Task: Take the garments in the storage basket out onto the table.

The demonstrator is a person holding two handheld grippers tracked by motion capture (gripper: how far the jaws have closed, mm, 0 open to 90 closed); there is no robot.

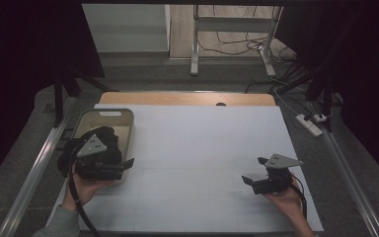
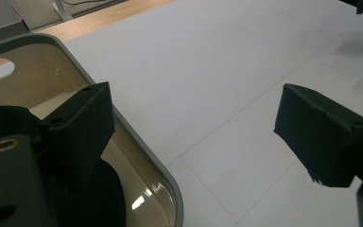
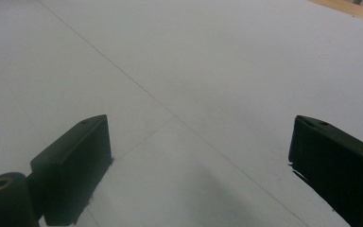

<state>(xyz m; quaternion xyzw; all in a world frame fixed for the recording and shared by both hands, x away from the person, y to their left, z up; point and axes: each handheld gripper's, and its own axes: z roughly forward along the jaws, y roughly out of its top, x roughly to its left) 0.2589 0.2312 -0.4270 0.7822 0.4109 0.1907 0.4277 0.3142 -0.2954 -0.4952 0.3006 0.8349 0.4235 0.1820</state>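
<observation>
The left hand-held gripper (image 1: 121, 165) is held over the near right corner of a beige bin (image 1: 107, 118) at the left edge of the white worktop (image 1: 202, 163), its jaws spread wide apart with nothing between them. In the left gripper view one jaw sits over the bin's interior and the other over the bare worktop, so the bin's grey rim (image 2: 137, 142) is straddled. A dark item (image 1: 103, 136) lies inside the bin, largely hidden by the gripper; what it is cannot be told.

If the gripper is lowered from here, the rim could be struck or pinched and the bin tipped or dragged.

The right hand-held gripper (image 1: 254, 174) is held low at the near right, jaws likewise apart and empty, pointed left across bare worktop. Both are gripped from below by the hands.
</observation>
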